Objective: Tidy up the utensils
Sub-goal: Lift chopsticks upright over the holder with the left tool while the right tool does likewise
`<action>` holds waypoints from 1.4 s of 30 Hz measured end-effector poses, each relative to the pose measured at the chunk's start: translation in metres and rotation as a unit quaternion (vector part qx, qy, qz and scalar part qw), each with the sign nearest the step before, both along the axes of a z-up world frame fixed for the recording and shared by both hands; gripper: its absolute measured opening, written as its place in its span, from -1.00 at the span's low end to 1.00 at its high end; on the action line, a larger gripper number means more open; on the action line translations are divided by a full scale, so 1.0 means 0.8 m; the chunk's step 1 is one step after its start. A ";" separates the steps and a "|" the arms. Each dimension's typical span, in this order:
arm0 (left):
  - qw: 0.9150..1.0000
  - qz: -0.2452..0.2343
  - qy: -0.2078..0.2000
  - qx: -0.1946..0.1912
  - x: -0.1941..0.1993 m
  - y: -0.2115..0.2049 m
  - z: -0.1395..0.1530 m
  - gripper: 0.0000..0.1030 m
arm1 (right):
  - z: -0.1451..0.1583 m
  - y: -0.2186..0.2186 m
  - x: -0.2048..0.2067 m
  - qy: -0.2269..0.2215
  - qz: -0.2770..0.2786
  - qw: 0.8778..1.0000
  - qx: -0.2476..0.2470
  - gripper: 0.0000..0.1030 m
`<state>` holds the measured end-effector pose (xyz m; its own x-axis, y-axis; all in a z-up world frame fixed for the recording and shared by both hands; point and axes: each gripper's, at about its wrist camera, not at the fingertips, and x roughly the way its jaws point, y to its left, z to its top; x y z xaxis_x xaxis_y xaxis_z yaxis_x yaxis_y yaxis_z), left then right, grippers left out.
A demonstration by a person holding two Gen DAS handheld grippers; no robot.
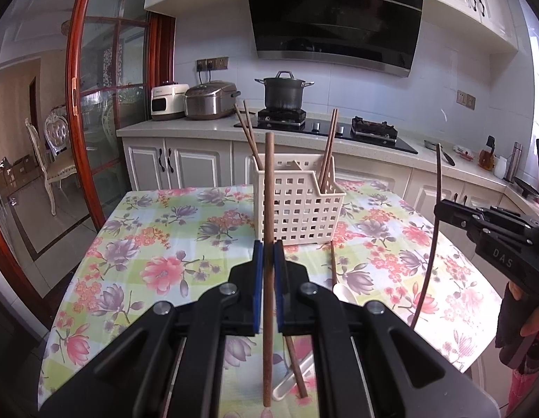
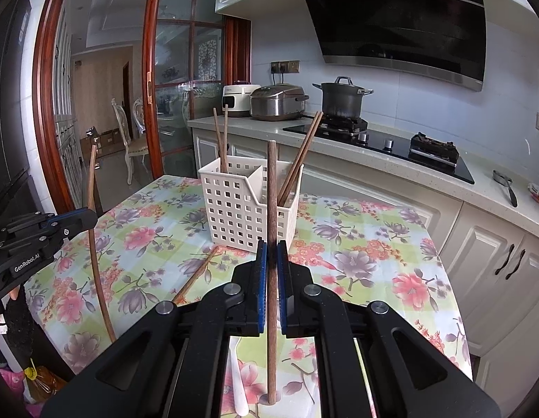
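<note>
2 wrist fisheyes, facing basket (image 1: 297, 205), shared table (image 2: 356, 254)

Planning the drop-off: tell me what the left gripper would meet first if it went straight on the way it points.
Most likely the white perforated plastic basket, standing dead ahead on the floral tablecloth. The left gripper, shut on an upright brown wooden chopstick, aims slightly downward, so depth is uncertain; the chopstick would probably touch first.

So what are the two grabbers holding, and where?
Each holds one wooden chopstick upright: left gripper grips its chopstick mid-length, and so does the right gripper with its chopstick.

Holder (image 1: 297, 205) on table (image 1: 147, 244), chopstick pairs (image 1: 327, 153) in both compartments, loose chopstick (image 2: 196, 275) before it, counter (image 1: 199, 129) behind.
</note>
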<state>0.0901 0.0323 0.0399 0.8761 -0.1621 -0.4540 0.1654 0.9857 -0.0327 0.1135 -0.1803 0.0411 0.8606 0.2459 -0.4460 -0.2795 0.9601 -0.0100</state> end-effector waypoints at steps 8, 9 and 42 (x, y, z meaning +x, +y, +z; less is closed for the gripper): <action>0.999 0.009 -0.033 -0.006 -0.017 -0.002 0.018 -0.88 | 0.014 0.004 -0.014 -0.019 0.003 1.000 0.004 -0.88; 0.999 0.012 -0.040 -0.007 -0.019 -0.001 0.020 -0.88 | 0.016 0.005 -0.016 -0.022 0.004 1.000 0.005 -0.88; 0.995 0.029 -0.098 -0.013 -0.012 -0.023 0.044 -0.88 | 0.042 0.007 0.019 -0.050 0.020 0.998 0.043 -0.88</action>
